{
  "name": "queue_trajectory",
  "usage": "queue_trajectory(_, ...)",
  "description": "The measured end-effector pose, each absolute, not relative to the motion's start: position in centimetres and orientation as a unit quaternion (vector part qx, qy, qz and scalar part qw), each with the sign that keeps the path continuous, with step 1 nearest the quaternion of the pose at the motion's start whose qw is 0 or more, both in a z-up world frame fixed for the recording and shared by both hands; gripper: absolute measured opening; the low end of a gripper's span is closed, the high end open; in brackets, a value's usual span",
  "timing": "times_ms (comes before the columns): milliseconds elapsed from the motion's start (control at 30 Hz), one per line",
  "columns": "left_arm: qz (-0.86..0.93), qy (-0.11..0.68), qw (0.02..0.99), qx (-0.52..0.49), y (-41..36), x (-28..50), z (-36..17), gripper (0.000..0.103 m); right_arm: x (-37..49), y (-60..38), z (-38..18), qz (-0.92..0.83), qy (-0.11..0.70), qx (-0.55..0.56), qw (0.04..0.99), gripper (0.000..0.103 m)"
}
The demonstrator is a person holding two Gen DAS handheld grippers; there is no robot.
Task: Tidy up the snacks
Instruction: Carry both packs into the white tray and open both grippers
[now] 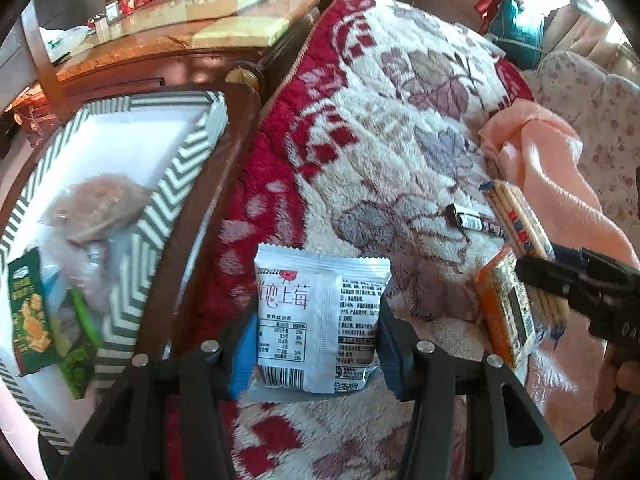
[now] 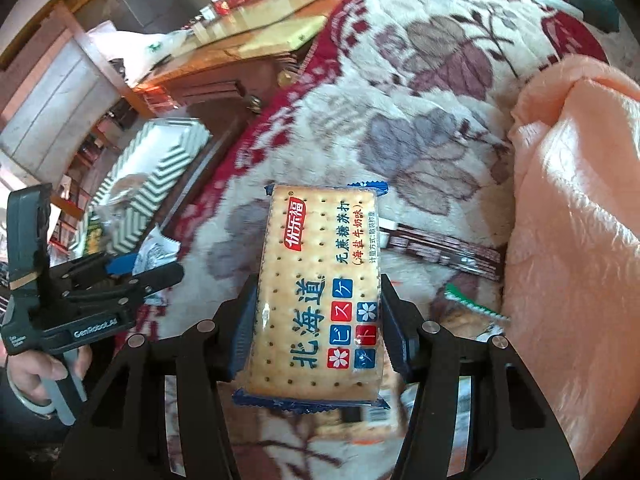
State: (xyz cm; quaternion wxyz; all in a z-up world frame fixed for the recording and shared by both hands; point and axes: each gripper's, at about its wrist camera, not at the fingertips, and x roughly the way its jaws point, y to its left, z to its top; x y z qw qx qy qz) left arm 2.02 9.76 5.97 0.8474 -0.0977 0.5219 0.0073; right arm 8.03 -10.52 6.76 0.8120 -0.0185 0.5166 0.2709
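My left gripper point(image 1: 316, 344) is shut on a white snack packet point(image 1: 320, 316) with a strawberry logo, held above the floral blanket point(image 1: 400, 120). My right gripper point(image 2: 318, 328) is shut on a cracker pack point(image 2: 320, 292) with blue ends, held over the blanket; the pack also shows in the left wrist view point(image 1: 524, 240). A chevron-striped box point(image 1: 176, 188) stands at the left and holds a green snack bag point(image 1: 30, 312) and a clear bag of brownish snacks point(image 1: 96, 208). An orange packet point(image 1: 504, 312) and a dark bar point(image 1: 476, 222) lie on the blanket.
A peach cloth point(image 2: 580, 200) is bunched on the right of the blanket. A wooden cabinet point(image 1: 168, 44) with a glass top and small items stands behind the box. My left gripper also shows in the right wrist view point(image 2: 136, 268), near the box point(image 2: 160, 168).
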Motion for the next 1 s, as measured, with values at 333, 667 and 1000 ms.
queue_trajectory(333,0.047,0.488,0.867,-0.094,13.3,-0.5,8.6,0.054,5.3,-5.5,7.3,0.305,0.508,-0.029,0.805,0.055)
queue_trajectory(667,0.089,0.463,0.877,-0.091,16.8,-2.7,10.0,0.054,3.4,0.0,8.2,0.338,0.497,-0.055,0.797,0.055)
queue_trajectory(1000,0.117,0.453,0.878,-0.102,19.7,-4.1,10.5,0.054,2.3,3.8,8.8,0.359,0.497,-0.081,0.786,0.055)
